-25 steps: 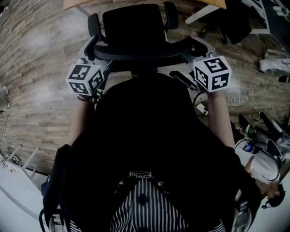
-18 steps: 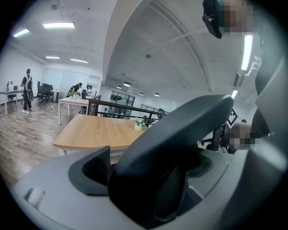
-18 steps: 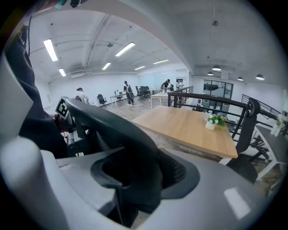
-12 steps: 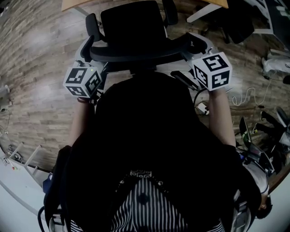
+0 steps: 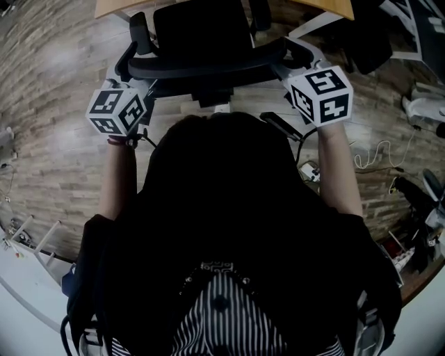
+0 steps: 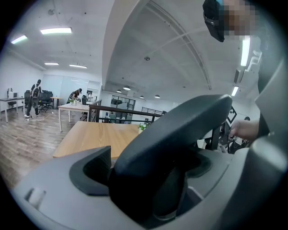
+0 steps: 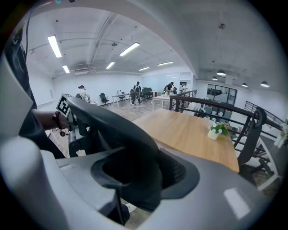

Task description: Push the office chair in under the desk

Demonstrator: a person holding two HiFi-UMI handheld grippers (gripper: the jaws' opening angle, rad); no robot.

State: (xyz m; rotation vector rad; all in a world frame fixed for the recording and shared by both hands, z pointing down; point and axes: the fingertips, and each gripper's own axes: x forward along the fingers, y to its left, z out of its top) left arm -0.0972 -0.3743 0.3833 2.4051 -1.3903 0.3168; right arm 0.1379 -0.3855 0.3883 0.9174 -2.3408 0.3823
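The black office chair [image 5: 201,31] stands at the top of the head view, its seat at the edge of the wooden desk [image 5: 118,5]. My left gripper [image 5: 128,66] clamps the left end of the chair's curved back rail [image 5: 201,66], and my right gripper [image 5: 288,55] clamps the right end. In the left gripper view the rail [image 6: 180,130] fills the space between the grey jaws of the left gripper [image 6: 148,179], with the desk top [image 6: 99,137] beyond. The right gripper view shows the rail [image 7: 117,130] wedged in the right gripper [image 7: 135,175], with the desk [image 7: 189,132] behind.
A small potted plant [image 7: 217,130] stands on the desk. Another black chair [image 5: 365,38] is at the upper right. Cables and a power strip [image 5: 309,170] lie on the wood floor at the right. A white shelf [image 5: 28,278] is at the lower left. People stand far off [image 6: 35,99].
Both grippers and the chair have moved up the head view, toward the desk; less of the seat shows in front of the desk edge. The grips look unchanged.
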